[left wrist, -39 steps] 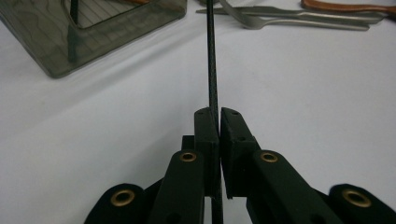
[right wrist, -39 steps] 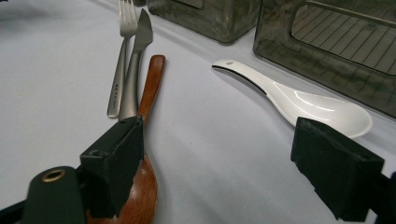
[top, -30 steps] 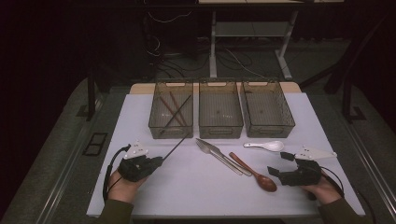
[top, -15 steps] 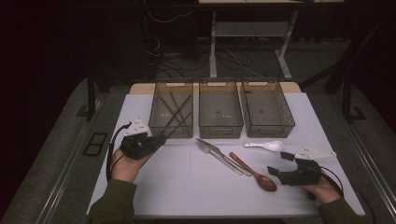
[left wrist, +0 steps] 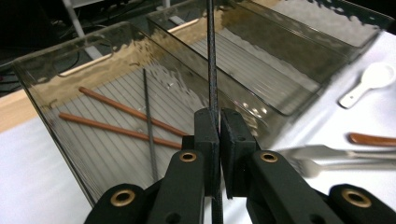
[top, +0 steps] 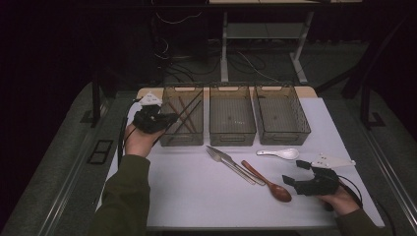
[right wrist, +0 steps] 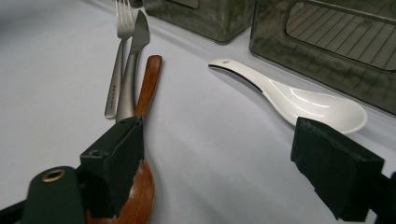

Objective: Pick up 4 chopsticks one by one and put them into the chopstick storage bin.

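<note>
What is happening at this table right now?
A person is sorting cutlery into three clear bins. The left gripper is shut on a black chopstick and holds it at the left bin, which already contains two brown chopsticks and another black one. The right gripper rests open on the white table, its fingers around the bowl of a wooden spoon. A fork, a knife and a white spoon lie unsorted.

**Where things lie on our worktop**

We see three bins (top: 232, 119) abreast at twelve o'clock on the worktop (top: 196, 191); chopsticks (top: 181, 109) lie in the nine-o'clock one. Before them, at six o'clock, lie fork (top: 222, 160) and knife (top: 235, 163), wooden spoon (top: 269, 182), and ceramic spoon (top: 279, 154) toward three o'clock.
</note>
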`<state>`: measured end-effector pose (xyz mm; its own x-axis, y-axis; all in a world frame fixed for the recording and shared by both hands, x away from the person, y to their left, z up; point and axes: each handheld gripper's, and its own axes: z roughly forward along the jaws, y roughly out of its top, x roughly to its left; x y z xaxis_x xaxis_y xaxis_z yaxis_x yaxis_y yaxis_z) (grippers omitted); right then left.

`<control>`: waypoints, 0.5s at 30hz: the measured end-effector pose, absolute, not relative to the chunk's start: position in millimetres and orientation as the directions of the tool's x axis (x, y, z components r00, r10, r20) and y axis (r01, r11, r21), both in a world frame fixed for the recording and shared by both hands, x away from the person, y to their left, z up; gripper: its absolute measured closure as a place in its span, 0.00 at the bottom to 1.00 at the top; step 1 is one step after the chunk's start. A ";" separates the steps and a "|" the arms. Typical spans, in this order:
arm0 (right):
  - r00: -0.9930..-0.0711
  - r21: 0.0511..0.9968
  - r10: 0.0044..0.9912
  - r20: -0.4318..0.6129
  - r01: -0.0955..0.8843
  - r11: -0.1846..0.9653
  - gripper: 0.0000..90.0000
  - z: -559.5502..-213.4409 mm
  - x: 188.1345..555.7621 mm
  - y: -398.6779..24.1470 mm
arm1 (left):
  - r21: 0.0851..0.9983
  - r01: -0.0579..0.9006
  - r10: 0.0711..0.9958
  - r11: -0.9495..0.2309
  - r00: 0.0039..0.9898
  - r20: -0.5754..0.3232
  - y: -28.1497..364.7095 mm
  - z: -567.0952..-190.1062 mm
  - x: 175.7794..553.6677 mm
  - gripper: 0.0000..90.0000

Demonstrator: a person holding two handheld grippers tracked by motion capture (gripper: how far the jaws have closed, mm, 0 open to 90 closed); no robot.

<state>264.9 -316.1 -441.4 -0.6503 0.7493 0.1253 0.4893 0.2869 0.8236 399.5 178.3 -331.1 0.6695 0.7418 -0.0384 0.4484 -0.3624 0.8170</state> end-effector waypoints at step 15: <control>-0.652 0.824 0.747 0.127 0.489 0.287 0.19 -441.4 264.9 -316.5 | 0.794 0.509 0.793 -0.331 0.606 -0.058 166.9 -341.8 459.9 0.95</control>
